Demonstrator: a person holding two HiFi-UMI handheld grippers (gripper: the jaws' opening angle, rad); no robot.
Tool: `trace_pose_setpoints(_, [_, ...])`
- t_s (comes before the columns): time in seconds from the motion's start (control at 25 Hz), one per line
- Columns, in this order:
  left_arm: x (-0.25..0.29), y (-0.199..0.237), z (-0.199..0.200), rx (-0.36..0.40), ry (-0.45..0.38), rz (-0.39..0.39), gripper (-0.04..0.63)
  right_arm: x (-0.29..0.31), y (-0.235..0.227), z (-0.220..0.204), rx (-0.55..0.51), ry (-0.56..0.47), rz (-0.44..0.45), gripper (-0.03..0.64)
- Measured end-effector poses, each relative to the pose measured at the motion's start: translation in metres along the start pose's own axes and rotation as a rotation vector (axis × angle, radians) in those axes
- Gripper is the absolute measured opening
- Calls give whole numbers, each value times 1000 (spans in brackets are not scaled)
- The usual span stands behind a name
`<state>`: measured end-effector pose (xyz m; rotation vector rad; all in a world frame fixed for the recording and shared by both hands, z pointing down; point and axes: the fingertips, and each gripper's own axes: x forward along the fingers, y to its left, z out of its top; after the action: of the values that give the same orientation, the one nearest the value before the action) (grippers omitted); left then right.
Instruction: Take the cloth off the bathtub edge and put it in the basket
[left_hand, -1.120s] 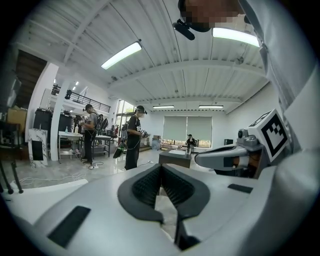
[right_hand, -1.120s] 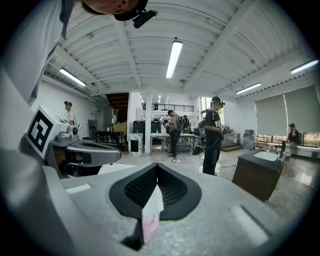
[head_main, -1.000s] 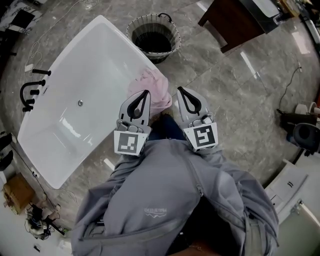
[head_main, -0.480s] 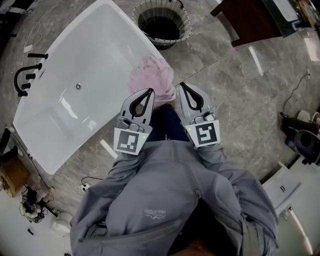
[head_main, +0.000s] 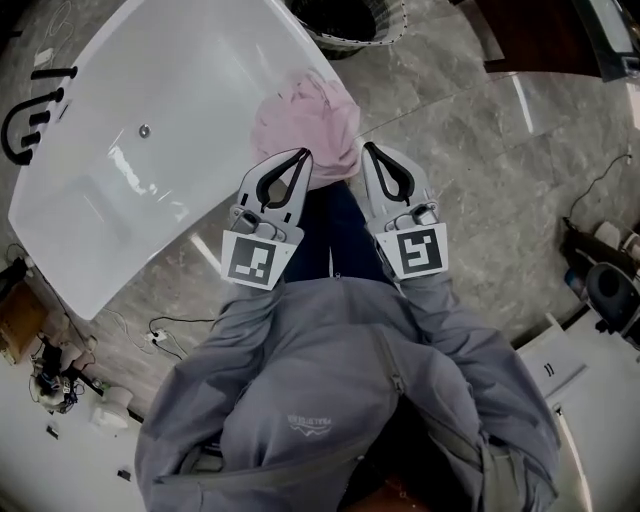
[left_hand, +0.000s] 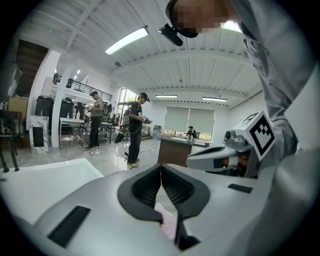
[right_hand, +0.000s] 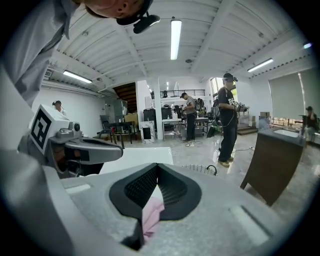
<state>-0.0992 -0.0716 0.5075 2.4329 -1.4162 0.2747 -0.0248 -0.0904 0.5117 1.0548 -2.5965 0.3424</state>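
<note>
The white bathtub (head_main: 150, 210) spreads out to the left of the left gripper (head_main: 301, 154). That gripper's jaws are pressed together at the tips, with nothing between them. The pink cloth (head_main: 305, 118) lies heaped on the tub's edge just ahead of the tips, and whether they touch it I cannot tell. To the right, the right gripper (head_main: 367, 148) is likewise closed tight and empty, and the cloth sits just ahead and to its left. The basket (head_main: 378, 34) stands farther ahead of both grippers, beyond the cloth, cut off by the frame's top.
</note>
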Motion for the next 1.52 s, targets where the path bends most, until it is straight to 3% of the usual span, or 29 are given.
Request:
trace_pose_setpoints(0.52, [21,17,-73,-41,58,-21,8,28,9,-78,19,108,60,5])
trace_pose_setpoints(0.68, [23,21,-91,-30,77,11,8,32,7,-94,43,122,67,5])
trace_pose_setpoints(0.96, [25,28,-122,-112,106,13,12,42,8,-122,118,150,109,15])
trace_pose_setpoints(1.04, [27,31,-129,-114,108,18,65,45,8,-131,124,167,113,24])
trace_pose_setpoints(1.08, [29,33,-132,-114,110,20,162,46,8,-136,127,179,111,31])
trace_pose_setpoints(1.2, [33,37,-143,-123,123,13,252,49,8,-150,144,213,112,99])
trace_pose_setpoints(1.28, [34,40,-151,-120,129,13,293,51,10,-160,163,233,125,192])
trace_pose_setpoints(1.52, [35,47,-185,-136,241,-8,348,54,16,-193,149,320,175,374])
